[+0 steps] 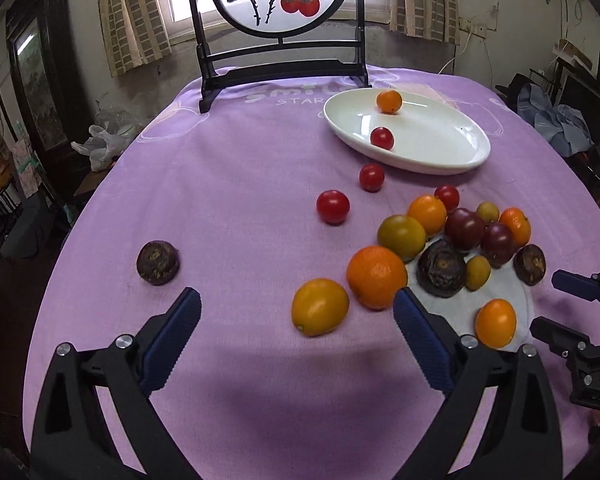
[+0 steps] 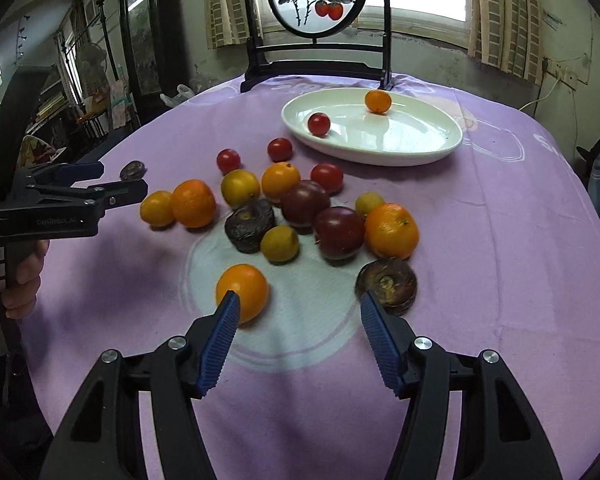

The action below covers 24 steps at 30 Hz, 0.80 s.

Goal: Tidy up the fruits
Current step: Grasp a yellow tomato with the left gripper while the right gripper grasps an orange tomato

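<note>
A white oval plate (image 1: 452,152) (image 2: 420,144) at the back holds one cherry tomato (image 1: 381,138) (image 2: 319,124) and one small orange fruit (image 1: 389,101) (image 2: 377,101). Several oranges, plums, tomatoes and dark water chestnuts lie in a loose pile (image 1: 452,240) (image 2: 300,212) on the purple cloth. My left gripper (image 1: 296,300) is open and empty, with a yellow-orange fruit (image 1: 320,306) between its fingers. My right gripper (image 2: 298,300) is open and empty, between an orange (image 2: 246,290) and a water chestnut (image 2: 388,284). It also shows in the left wrist view (image 1: 556,300).
A lone water chestnut (image 1: 157,262) (image 2: 132,171) lies apart at the left. A framed round painting on a black stand (image 1: 280,20) (image 2: 320,8) stands at the table's back edge. The left gripper (image 2: 116,182) shows in the right wrist view.
</note>
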Each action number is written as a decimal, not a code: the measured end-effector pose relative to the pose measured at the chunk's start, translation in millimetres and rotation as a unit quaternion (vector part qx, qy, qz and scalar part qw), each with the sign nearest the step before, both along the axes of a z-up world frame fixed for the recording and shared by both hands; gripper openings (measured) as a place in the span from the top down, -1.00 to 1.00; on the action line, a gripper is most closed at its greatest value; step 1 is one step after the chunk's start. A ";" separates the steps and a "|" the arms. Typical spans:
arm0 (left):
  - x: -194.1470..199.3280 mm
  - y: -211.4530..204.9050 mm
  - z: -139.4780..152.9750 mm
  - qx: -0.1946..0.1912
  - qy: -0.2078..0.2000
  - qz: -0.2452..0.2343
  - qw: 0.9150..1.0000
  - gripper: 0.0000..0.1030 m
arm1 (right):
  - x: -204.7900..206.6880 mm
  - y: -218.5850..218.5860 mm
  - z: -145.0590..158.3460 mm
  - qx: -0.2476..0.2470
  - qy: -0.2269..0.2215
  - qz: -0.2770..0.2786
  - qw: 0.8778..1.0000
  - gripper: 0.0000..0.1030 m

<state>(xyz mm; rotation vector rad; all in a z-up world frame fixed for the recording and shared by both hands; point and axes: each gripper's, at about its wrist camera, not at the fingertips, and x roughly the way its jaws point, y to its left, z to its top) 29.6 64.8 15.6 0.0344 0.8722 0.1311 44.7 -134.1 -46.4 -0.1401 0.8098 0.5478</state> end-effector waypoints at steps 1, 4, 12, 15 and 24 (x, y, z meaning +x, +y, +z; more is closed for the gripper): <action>-3.1 1.1 -2.1 -0.005 0.002 0.001 1.000 -0.84 | -2.6 4.6 -0.7 -0.001 0.002 0.004 1.000 -0.23; -8.5 3.8 -10.4 -0.019 0.011 0.003 1.000 -0.84 | -4.6 18.0 -4.4 -0.003 0.016 0.014 1.000 -0.23; -0.1 12.2 -28.7 -0.029 0.033 0.009 0.999 -0.84 | 5.7 50.6 -18.4 -0.034 0.033 0.017 0.999 -0.22; 5.7 13.2 -31.4 -0.026 0.039 0.009 0.999 -0.84 | 11.8 52.7 -22.7 -0.037 0.040 0.001 0.999 0.33; 24.6 0.0 -43.0 -0.010 0.057 -0.007 0.998 -0.75 | 3.4 30.6 -18.4 0.001 0.045 0.010 0.999 0.33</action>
